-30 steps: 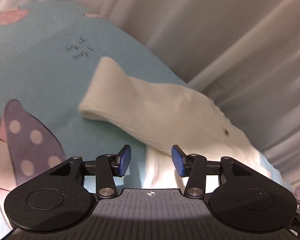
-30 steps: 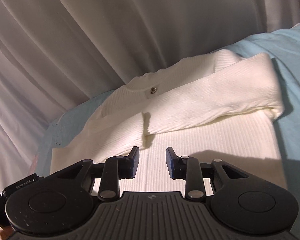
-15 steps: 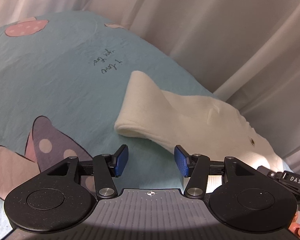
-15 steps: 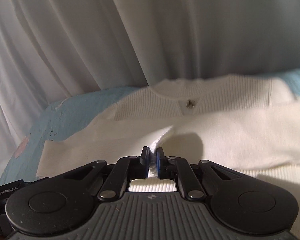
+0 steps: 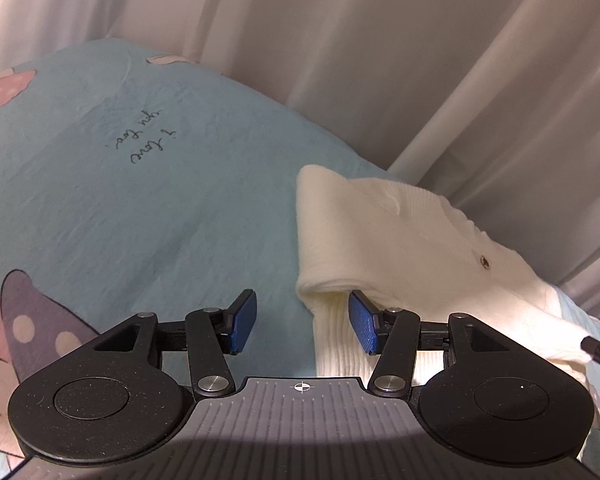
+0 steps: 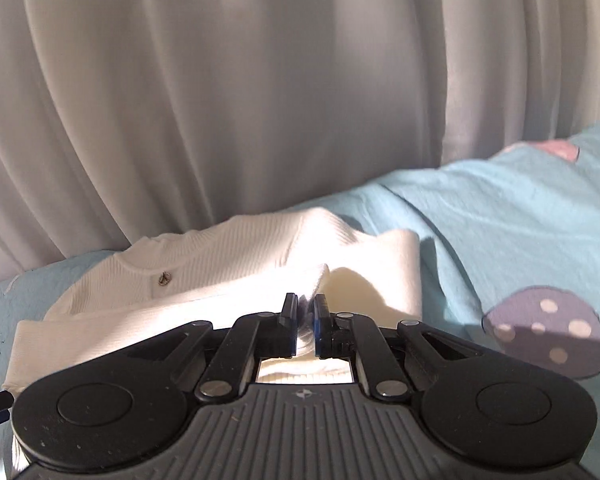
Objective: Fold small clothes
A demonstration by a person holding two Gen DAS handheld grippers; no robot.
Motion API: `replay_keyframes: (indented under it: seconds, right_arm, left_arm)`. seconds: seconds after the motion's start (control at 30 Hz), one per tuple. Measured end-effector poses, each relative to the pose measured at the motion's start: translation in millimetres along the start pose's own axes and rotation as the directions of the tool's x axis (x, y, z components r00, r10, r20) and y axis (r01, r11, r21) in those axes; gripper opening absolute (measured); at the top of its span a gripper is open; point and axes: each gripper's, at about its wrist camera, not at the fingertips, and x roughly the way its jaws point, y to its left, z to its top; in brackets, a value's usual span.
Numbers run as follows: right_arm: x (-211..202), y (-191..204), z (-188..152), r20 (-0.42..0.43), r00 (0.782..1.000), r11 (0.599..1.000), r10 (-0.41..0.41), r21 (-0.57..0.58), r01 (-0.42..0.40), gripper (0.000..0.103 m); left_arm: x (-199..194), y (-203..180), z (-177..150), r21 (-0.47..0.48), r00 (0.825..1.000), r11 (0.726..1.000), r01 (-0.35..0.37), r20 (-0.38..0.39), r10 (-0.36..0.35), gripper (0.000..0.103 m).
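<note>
This is a bedroom in a home. The work surface is a bed spread with a soft light-blue sheet (image 5: 148, 208) printed with pastel polka-dot shapes (image 6: 544, 332) and a handwritten-style line reading "i love you too" (image 5: 146, 142), the sort of bedding found in a private room. Along the bed's far edge hang pale, pleated curtains (image 6: 260, 100), and a cream knitted sweater (image 5: 400, 248) lies on the sheet near that edge.

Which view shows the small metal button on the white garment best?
The left wrist view: the button sits unblurred on the white garment near the neckline. The right wrist view shows the same button, smaller and slightly softer.
</note>
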Motion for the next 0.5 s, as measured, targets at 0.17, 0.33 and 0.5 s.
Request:
replay_keyframes:
  seconds: [0.17,0.33,0.5]
  right_arm:
    - [3.4,-19.8,-8.2,-0.047,0.998,0.993,0.053,0.103,-0.048,0.023]
    - [12.4,-3.7,-7.2,-0.045,0.999,1.0,0.024,0.022,-0.023,0.019]
    - [-5.6,26.4,-0.9,0.121,0.991,0.975,-0.05,-0.209,0.075,0.005]
  left_arm:
    - [2.5,-4.1,1.5,0.017,1.0,1.0,0.008,-0.007,-0.008,0.056]
    - [3.9,-10.3,1.1,0.036,1.0,0.999,0.023,-0.011,-0.023,0.056]
    - [5.1,-16.7,4.3,0.06,1.0,0.998,0.024,-0.009,-0.024,0.056]
